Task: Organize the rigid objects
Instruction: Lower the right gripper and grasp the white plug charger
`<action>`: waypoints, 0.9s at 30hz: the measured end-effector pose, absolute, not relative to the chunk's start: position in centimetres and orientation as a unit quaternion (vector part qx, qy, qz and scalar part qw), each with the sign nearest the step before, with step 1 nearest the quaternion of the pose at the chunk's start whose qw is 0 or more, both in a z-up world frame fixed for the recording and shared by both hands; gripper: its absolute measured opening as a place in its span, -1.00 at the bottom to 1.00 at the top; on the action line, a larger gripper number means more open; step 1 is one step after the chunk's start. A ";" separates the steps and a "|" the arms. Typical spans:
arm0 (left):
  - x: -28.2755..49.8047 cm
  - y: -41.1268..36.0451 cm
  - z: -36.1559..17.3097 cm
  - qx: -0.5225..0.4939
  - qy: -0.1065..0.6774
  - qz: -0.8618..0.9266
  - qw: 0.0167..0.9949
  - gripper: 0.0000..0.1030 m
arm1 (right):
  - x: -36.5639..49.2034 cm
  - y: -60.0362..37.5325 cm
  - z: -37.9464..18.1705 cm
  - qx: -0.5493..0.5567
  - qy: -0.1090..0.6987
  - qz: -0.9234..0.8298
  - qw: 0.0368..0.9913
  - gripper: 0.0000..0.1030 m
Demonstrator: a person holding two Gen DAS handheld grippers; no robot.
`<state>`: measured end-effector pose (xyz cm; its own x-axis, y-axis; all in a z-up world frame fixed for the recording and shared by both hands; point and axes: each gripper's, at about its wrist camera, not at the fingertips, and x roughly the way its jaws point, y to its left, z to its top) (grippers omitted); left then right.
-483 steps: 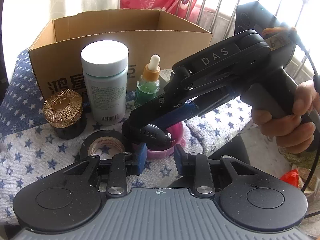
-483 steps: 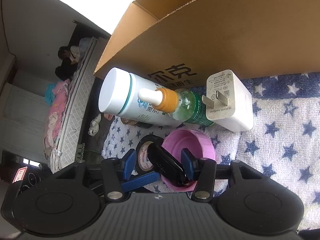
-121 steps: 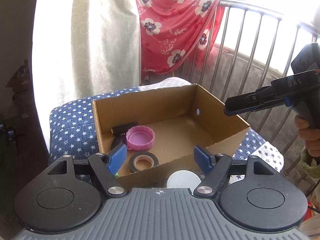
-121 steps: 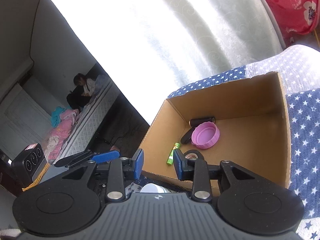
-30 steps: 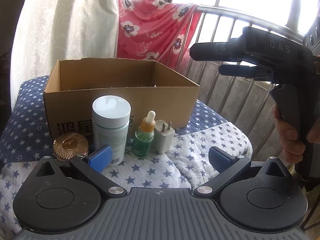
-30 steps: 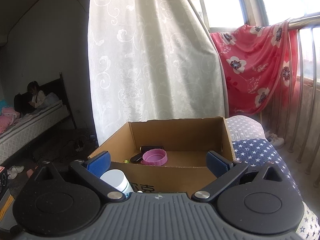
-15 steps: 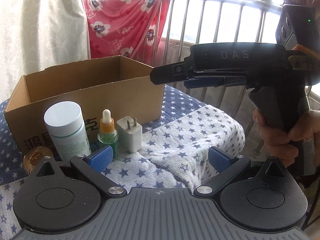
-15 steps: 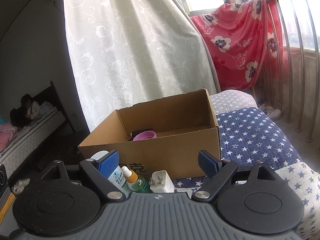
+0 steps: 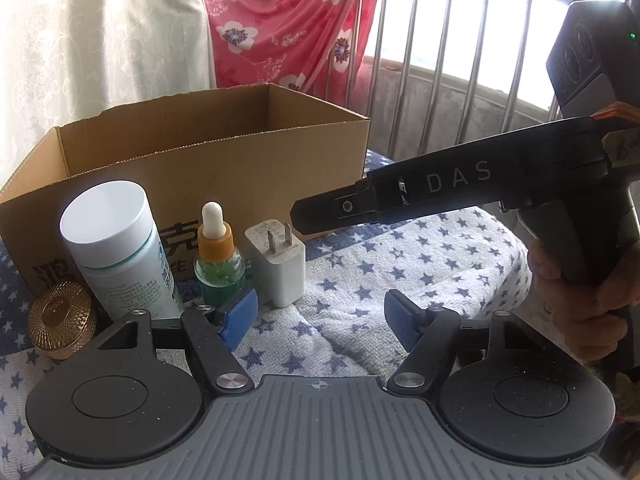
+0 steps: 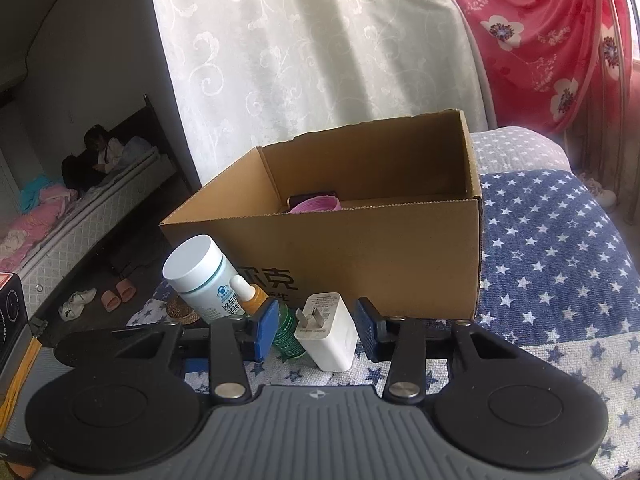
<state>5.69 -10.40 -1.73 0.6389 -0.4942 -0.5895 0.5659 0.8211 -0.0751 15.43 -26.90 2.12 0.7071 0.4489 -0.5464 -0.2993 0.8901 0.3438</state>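
A cardboard box [image 9: 224, 168] stands on the star-print cloth [image 9: 400, 264]. In front of it stand a white-capped bottle [image 9: 116, 248], a green dropper bottle [image 9: 218, 256], a white charger plug [image 9: 278, 264] and a gold-lidded jar [image 9: 62, 320]. My left gripper [image 9: 320, 316] is open and empty, low over the cloth before the charger. My right gripper [image 10: 316, 330] is open with the charger [image 10: 326, 330] between its blue pads [image 10: 266, 328], apart from it. In the box [image 10: 360, 248] lie a pink lid [image 10: 316, 204] and a dark object [image 10: 310, 197].
The right gripper's black body [image 9: 460, 192] reaches in from the right above the cloth, held by a hand [image 9: 580, 300]. A metal railing [image 9: 472, 60] and red floral cloth [image 9: 288, 32] stand behind the box. A white curtain [image 10: 300, 60] hangs at the back.
Both grippers have come down and closer to the row of objects. My right gripper has narrowed and now straddles the charger. My left gripper has narrowed a little.
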 end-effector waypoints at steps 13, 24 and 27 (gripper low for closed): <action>6.0 -12.2 -3.0 0.100 0.288 -0.281 0.910 0.06 | 15.8 -25.0 1.5 0.081 0.350 0.200 0.912 -0.32; 6.3 -11.9 -3.6 0.082 0.298 -0.281 0.909 -0.14 | 17.8 -24.5 0.5 0.066 0.373 0.195 0.905 -0.31; 6.4 -11.8 -3.7 0.078 0.302 -0.282 0.907 -0.19 | 18.2 -24.4 0.2 0.064 0.371 0.196 0.905 -0.30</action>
<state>6.36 -11.79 -3.74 0.6590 -0.4645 -0.5916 0.5588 0.8288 -0.0285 18.21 -24.39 0.19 0.6476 0.4021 -0.6473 -0.3068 0.9151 0.2615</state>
